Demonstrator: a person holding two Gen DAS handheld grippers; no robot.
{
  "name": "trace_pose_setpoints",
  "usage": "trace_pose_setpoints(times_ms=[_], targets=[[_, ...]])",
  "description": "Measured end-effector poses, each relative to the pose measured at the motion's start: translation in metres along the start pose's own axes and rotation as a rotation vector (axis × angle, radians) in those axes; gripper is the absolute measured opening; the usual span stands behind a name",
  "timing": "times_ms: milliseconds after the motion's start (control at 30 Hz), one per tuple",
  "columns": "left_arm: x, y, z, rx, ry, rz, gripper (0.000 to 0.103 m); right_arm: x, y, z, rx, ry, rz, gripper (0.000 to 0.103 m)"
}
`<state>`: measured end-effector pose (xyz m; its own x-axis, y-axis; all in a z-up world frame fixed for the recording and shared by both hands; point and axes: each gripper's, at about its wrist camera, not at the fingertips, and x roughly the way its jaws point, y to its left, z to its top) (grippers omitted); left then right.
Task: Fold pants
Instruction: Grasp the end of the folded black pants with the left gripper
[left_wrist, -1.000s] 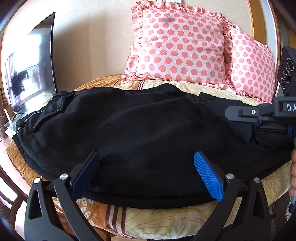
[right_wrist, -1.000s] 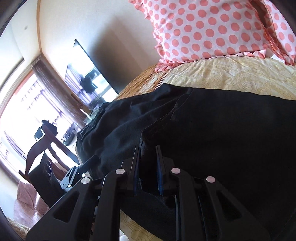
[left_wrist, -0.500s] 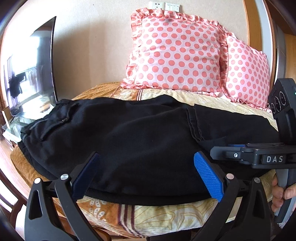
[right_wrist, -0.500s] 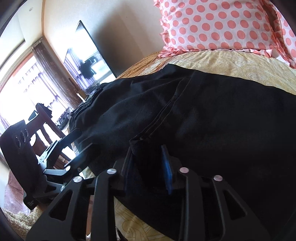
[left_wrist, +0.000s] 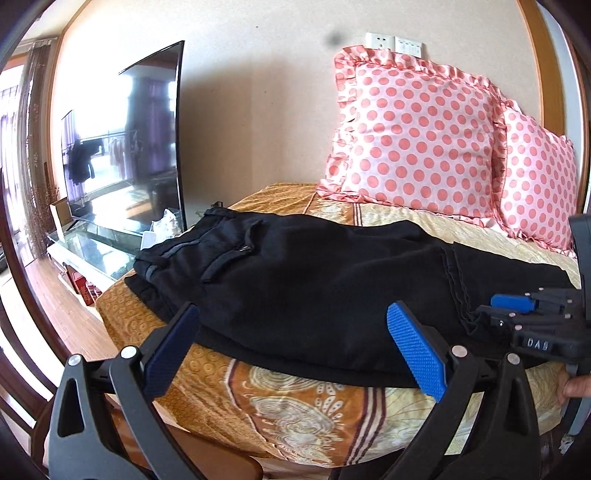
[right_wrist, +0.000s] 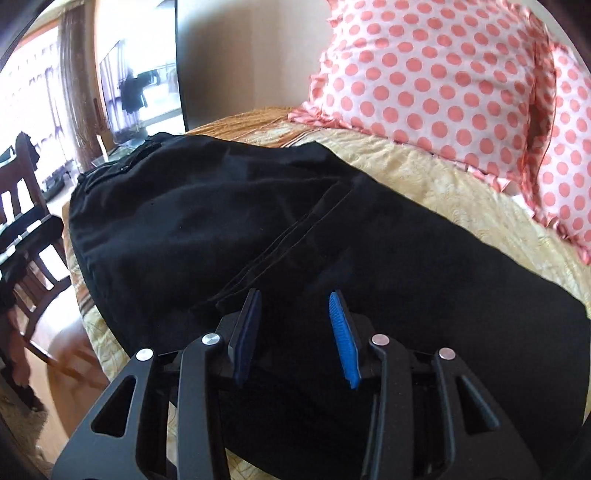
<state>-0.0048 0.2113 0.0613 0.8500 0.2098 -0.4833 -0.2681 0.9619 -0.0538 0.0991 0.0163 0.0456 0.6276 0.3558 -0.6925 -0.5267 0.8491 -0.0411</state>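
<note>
Black pants lie folded across the yellow patterned bed, waistband and pocket at the left end, the leg hems folded over near the middle. They fill the right wrist view. My left gripper is open and empty, held back from the bed's near edge. My right gripper is open just above the pants' near edge, with nothing between its blue pads. It also shows at the right of the left wrist view, resting low over the cloth.
Two pink polka-dot pillows stand against the wall behind the pants. A TV on a glass stand is at the left. A dark wooden chair stands left of the bed.
My right gripper was shut on the pants' edge; it has opened and let the cloth go. My left gripper has pulled back from the bed, staying open.
</note>
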Motion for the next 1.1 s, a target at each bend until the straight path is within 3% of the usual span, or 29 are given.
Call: trace_pose_setpoints(times_ms=[67, 133, 267, 433, 533, 700, 867, 900, 967, 1100], targets=[[-0.001, 0.014, 0.001, -0.036, 0.008, 0.011, 0.101, -0.008, 0.007, -0.003, -0.059, -0.026, -0.044, 0.041], [0.000, 0.033, 0.005, -0.094, 0.021, 0.019, 0.101, -0.012, 0.005, -0.004, -0.029, -0.033, 0.013, 0.041], [0.006, 0.081, 0.015, -0.275, 0.063, -0.012, 0.101, -0.008, 0.011, -0.010, -0.056, -0.033, 0.008, 0.041], [0.030, 0.128, 0.026, -0.475, 0.166, -0.133, 0.101, -0.007, -0.008, -0.012, 0.059, -0.017, 0.105, 0.045], [0.050, 0.143, 0.031, -0.571, 0.230, -0.219, 0.101, -0.008, -0.011, -0.014, 0.086, -0.001, 0.114, 0.047], [0.078, 0.158, 0.036, -0.692, 0.307, -0.253, 0.100, -0.009, -0.009, -0.014, 0.072, -0.011, 0.107, 0.048], [0.081, 0.168, 0.042, -0.744, 0.291, -0.259, 0.096, -0.008, -0.012, -0.015, 0.080, -0.015, 0.114, 0.050], [0.084, 0.169, 0.042, -0.747, 0.308, -0.250, 0.093, -0.008, -0.012, -0.015, 0.081, -0.015, 0.115, 0.050], [0.094, 0.170, 0.039, -0.776, 0.347, -0.273, 0.075, -0.008, -0.012, -0.015, 0.081, -0.015, 0.114, 0.050], [0.102, 0.169, 0.036, -0.800, 0.376, -0.270, 0.074, -0.008, -0.011, -0.015, 0.084, -0.014, 0.112, 0.050]])
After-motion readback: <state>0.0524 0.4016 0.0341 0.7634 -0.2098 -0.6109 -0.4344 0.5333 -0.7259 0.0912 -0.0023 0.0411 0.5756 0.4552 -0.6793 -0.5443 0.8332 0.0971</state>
